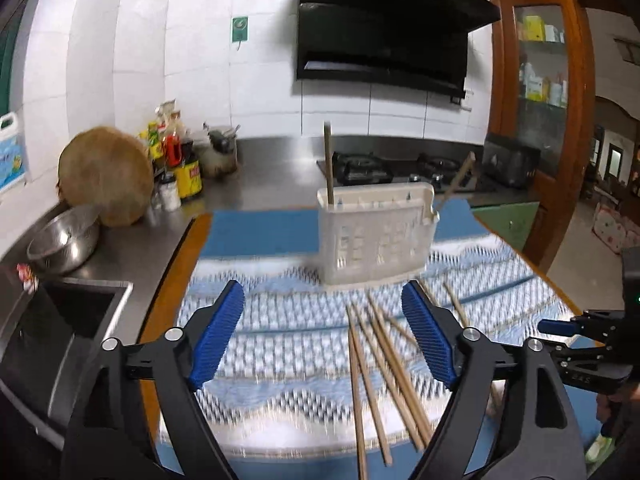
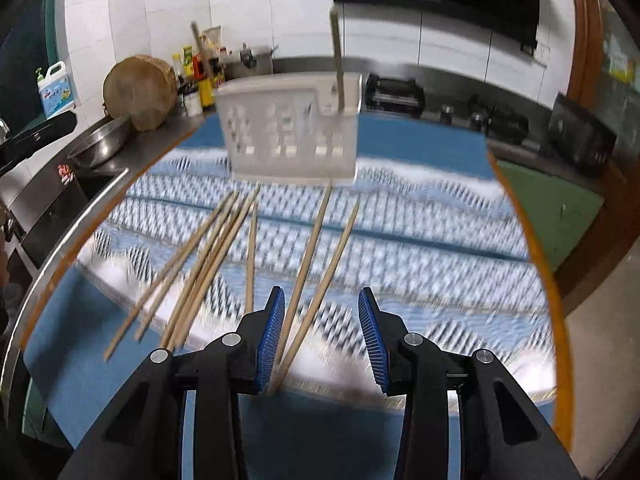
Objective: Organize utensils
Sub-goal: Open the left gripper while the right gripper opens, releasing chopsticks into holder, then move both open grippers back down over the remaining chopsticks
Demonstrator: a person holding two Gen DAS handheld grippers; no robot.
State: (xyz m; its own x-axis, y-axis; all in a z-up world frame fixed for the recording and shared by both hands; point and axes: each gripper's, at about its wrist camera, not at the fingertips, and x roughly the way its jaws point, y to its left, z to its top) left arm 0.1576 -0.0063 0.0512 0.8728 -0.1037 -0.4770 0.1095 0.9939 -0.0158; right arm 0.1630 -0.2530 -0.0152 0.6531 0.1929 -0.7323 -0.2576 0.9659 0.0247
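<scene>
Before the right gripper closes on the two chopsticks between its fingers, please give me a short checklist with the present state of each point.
1. Right gripper open: ok.
2. Pair of thin wooden chopsticks lies between its blue ribbed fingers: ok.
3. Pair centred in the gap: not ok, it sits close to the left finger.
4. White perforated plastic utensil holder upright on the blue patterned mat: ok.
5. Left gripper open, holding nothing: ok.
6. Height of fingers above the mat: cannot tell.

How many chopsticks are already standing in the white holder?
2: one upright at the holder's left end, one leaning out at its right end. Others may be hidden inside.
</scene>
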